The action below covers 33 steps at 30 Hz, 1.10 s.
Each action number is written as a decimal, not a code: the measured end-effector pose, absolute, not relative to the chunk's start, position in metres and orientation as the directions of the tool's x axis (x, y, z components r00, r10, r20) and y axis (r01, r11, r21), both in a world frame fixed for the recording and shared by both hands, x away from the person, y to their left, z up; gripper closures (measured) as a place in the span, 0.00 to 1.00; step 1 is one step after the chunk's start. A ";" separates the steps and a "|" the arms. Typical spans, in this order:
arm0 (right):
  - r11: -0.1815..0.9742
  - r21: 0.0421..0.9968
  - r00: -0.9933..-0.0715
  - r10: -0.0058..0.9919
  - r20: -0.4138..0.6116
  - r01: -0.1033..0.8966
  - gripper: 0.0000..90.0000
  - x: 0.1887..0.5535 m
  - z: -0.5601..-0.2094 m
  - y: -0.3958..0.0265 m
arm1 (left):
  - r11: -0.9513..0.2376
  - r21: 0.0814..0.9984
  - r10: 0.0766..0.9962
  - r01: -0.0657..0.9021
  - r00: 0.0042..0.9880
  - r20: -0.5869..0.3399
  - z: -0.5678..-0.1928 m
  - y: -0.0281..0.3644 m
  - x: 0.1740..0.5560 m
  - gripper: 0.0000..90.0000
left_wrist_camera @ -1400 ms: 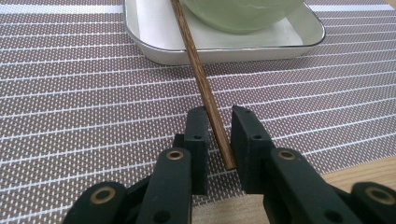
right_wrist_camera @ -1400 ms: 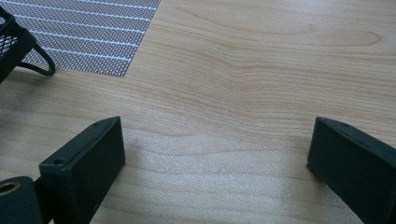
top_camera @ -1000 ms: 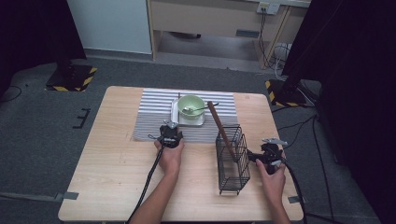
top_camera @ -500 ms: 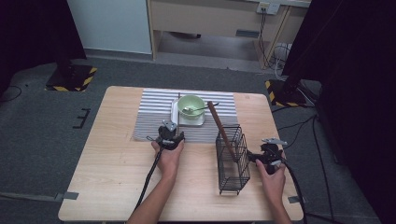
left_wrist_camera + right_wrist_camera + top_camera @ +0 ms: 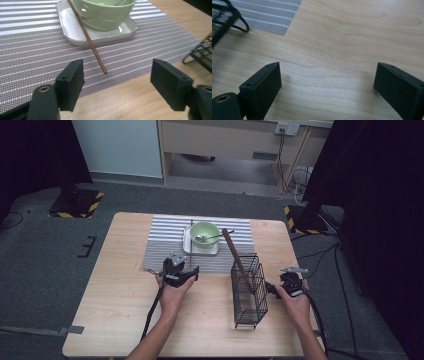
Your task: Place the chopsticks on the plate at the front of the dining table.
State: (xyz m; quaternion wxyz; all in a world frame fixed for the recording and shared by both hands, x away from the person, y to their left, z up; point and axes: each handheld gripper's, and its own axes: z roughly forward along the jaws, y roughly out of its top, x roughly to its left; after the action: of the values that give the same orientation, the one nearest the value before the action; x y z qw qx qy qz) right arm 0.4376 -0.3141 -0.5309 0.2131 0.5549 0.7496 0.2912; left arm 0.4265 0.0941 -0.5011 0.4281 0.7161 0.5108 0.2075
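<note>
Chopstick (image 5: 86,37) resting loose on the plate (image 5: 68,30)

Left gripper (image 5: 117,82) is opening, jaws apart and empty just short of the chopstick's tip; right gripper (image 5: 327,85) is gaping empty; a nudge risks rolling it off the plate.

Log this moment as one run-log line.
left gripper: jaws just opening, empty | chopstick: leaning on plate | right gripper: open, empty
</note>
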 end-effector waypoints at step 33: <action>0.349 0.854 -0.589 0.806 -0.063 0.387 0.41 0.439 -0.313 -0.222 | -0.166 0.810 0.883 0.563 0.450 -0.132 -0.473 0.129 0.407 0.11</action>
State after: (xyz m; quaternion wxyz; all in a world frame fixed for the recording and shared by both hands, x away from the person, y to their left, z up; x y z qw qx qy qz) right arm 0.4391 -0.2220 -0.3131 0.2464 0.3806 0.7834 0.4251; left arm 0.4069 0.1290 -0.4733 0.4221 0.7395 0.4888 0.1899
